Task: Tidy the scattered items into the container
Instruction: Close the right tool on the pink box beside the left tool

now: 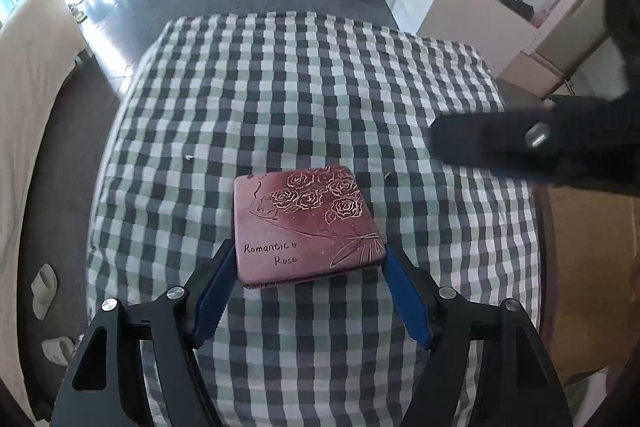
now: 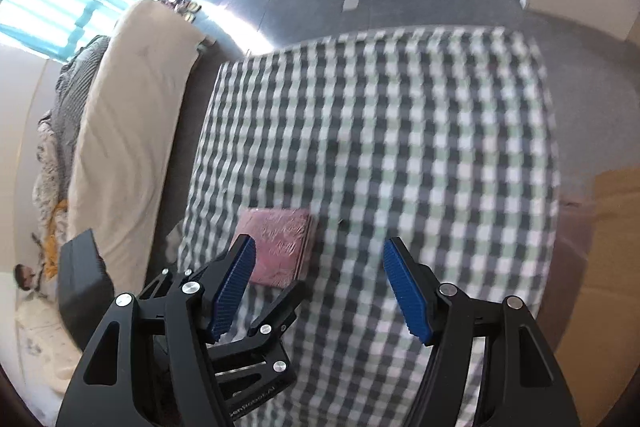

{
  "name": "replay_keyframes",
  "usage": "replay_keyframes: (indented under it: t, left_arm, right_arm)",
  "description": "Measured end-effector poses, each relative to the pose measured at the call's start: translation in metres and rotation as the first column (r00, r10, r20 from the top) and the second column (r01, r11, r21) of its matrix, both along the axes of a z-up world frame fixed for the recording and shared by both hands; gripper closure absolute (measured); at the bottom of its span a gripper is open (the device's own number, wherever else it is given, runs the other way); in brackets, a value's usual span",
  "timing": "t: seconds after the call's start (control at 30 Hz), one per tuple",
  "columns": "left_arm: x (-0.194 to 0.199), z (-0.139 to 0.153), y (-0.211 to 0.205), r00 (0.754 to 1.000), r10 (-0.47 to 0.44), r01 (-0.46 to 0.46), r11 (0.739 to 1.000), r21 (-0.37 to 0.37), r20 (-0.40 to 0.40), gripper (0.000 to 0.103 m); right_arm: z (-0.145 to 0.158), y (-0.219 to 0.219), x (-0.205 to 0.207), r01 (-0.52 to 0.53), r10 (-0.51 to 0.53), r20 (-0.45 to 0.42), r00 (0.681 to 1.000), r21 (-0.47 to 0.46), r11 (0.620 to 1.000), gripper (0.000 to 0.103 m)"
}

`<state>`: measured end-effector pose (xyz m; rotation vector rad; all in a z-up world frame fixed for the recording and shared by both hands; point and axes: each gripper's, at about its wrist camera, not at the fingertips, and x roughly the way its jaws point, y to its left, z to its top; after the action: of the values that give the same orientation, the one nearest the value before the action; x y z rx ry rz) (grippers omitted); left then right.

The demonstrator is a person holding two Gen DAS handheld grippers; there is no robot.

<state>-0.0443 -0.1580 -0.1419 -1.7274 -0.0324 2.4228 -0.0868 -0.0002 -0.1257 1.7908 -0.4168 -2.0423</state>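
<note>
**On checked cloth: one flat rose-printed case, gripped at its near end**

At 6 o'clock on the table (image 1: 320, 87), just inside the near half of the cloth, lies item one: pink case (image 1: 306, 225), square, thin, rounded at the corners, printed with line-drawn roses and the words "Romantic Rose". Flat on the checked tablecloth (image 1: 280, 99), lid side up.

Left gripper (image 1: 308, 259): clamped across the case's near end, blue pads (image 1: 214, 291) pressed on its 9 and 3 o'clock edges. Right gripper (image 2: 320, 263): jaws apart, nothing between them, hovering at 3 o'clock of the case; case visible past its left finger.

Handling, as judged: rigid shell, light for its footprint, glossy face likely slippery. Hinged seam visible along one side in the right wrist view, so possibly liable to fall open if tilted. Best held edge to edge across the width, as now, with ribbed pads seated on the side walls, not the printed face. Contents unknown; fragility cannot be told.

Container: not identified with certainty; brown box-like shape (image 1: 592, 267) at 3 o'clock, off the table edge.
</note>
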Motion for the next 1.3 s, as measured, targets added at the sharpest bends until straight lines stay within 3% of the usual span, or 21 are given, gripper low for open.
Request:
replay_keyframes:
  t: [0.27, 0.37, 0.67, 0.8, 0.9, 1.3]
  left_arm:
    - [0.005, -0.008, -0.009, 1.000, 0.019, -0.018, 1.000, -0.012, 0.018, 0.029]
    - [0.003, -0.010, -0.015, 0.999, 0.033, -0.033, 0.999, -0.013, 0.020, 0.029]
    - [0.003, -0.008, -0.024, 0.999, 0.036, -0.036, 0.999, 0.009, 0.010, 0.029]
    - [0.003, -0.008, -0.025, 0.999, 0.034, -0.034, 0.999, 0.015, 0.012, 0.029]
    - [0.001, -0.010, -0.028, 0.999, 0.042, -0.042, 0.999, 0.014, 0.013, 0.029]
    - [0.001, -0.004, -0.037, 0.999, 0.042, -0.042, 0.998, 0.047, 0.006, 0.029]
  right_arm:
    - [-0.049, -0.010, 0.013, 0.036, -0.013, 0.170, 0.985, -0.130, 0.991, 0.037]
    - [-0.056, -0.015, 0.017, 0.045, -0.013, 0.198, 0.980, -0.160, 0.986, 0.049]
    - [-0.068, -0.045, 0.020, 0.008, 0.042, 0.234, 0.971, -0.211, 0.977, 0.050]
    - [-0.079, -0.049, 0.015, 0.028, 0.038, 0.272, 0.961, -0.235, 0.972, 0.066]
    - [-0.086, -0.047, 0.011, 0.057, 0.019, 0.296, 0.955, -0.246, 0.968, 0.077]
    - [-0.088, 0.001, 0.021, 0.118, -0.012, 0.313, 0.950, -0.321, 0.940, 0.082]
